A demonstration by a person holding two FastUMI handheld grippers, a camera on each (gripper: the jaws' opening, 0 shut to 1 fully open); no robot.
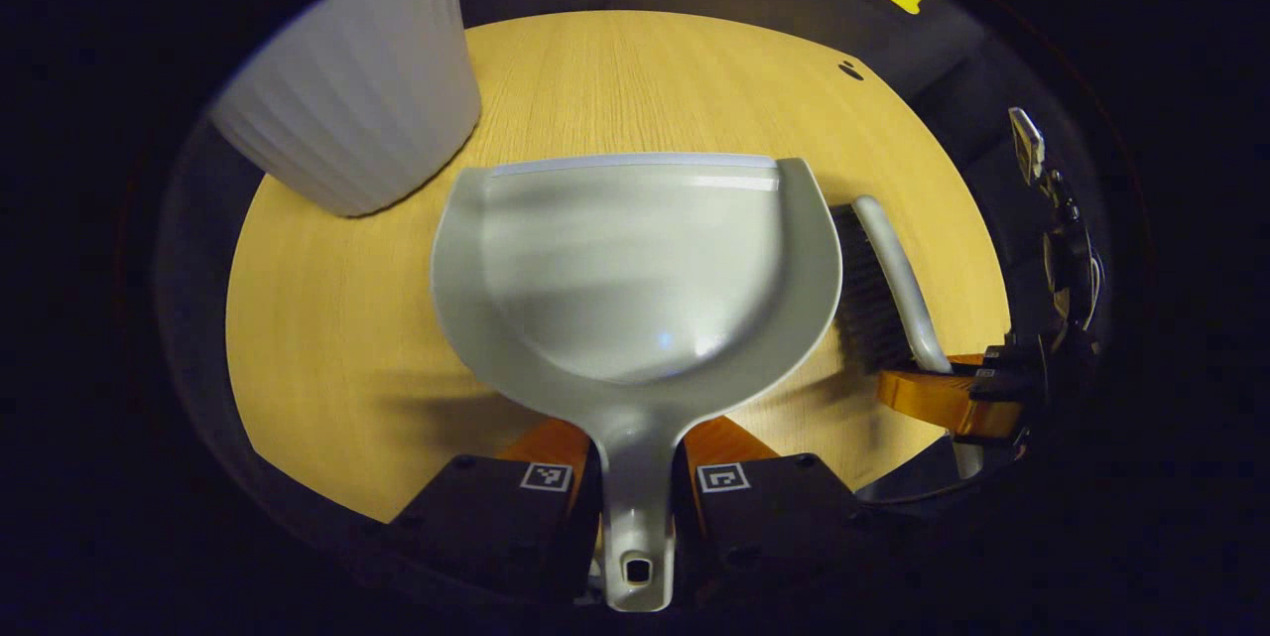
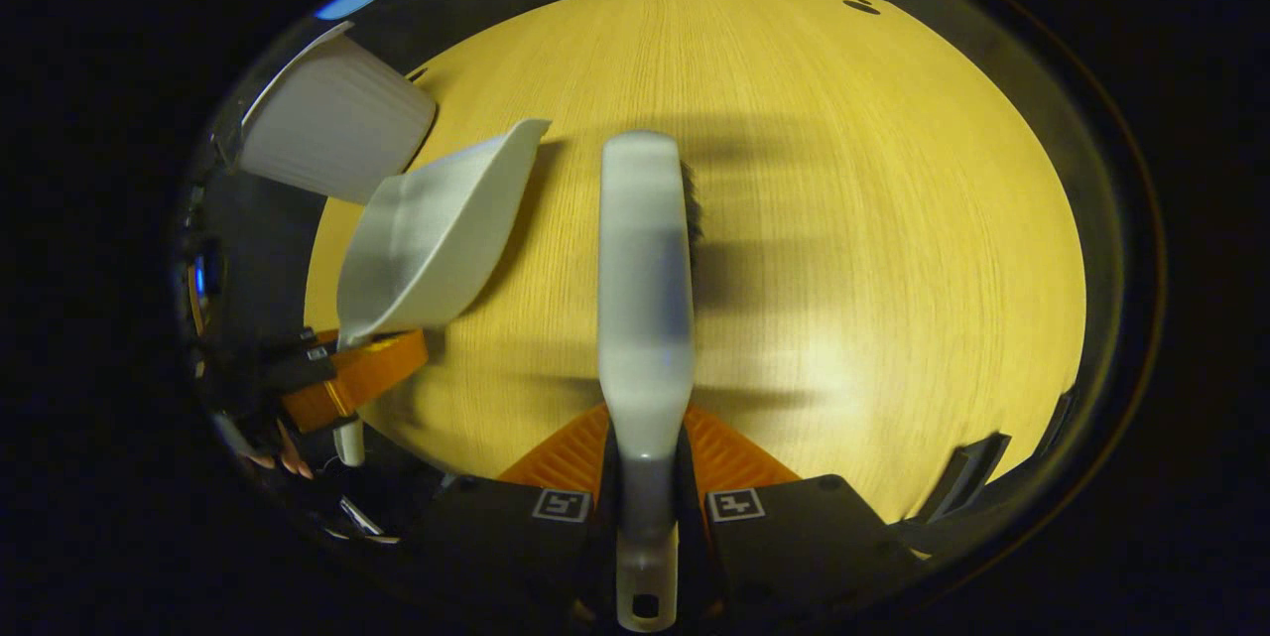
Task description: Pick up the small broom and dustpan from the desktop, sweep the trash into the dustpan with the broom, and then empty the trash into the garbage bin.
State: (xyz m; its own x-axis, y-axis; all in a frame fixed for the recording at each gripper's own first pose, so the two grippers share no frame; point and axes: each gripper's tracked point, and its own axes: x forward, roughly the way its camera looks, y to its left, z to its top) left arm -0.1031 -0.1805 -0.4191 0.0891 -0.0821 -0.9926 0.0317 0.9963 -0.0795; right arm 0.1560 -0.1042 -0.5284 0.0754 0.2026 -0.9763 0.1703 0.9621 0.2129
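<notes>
My left gripper (image 1: 635, 477) is shut on the handle of the grey dustpan (image 1: 635, 269), whose empty scoop points forward over the wooden desktop (image 1: 327, 348). To its right in the left gripper view are the small broom (image 1: 888, 289), dark bristles down, and the right gripper (image 1: 952, 398) holding it. My right gripper (image 2: 645, 492) is shut on the broom's grey handle (image 2: 645, 299), which runs straight ahead above the desktop (image 2: 873, 219). At the left of the right gripper view, the dustpan (image 2: 427, 229) is tilted, with the left gripper (image 2: 347, 378) under it. I see no trash on the wood.
A white ribbed garbage bin (image 1: 357, 90) stands at the far left of the desk, just beyond the dustpan's lip; it also appears at upper left in the right gripper view (image 2: 332, 130). A small dark hole (image 2: 861, 7) marks the desk's far side. Fingertips of a hand (image 2: 283, 462) show low on the left.
</notes>
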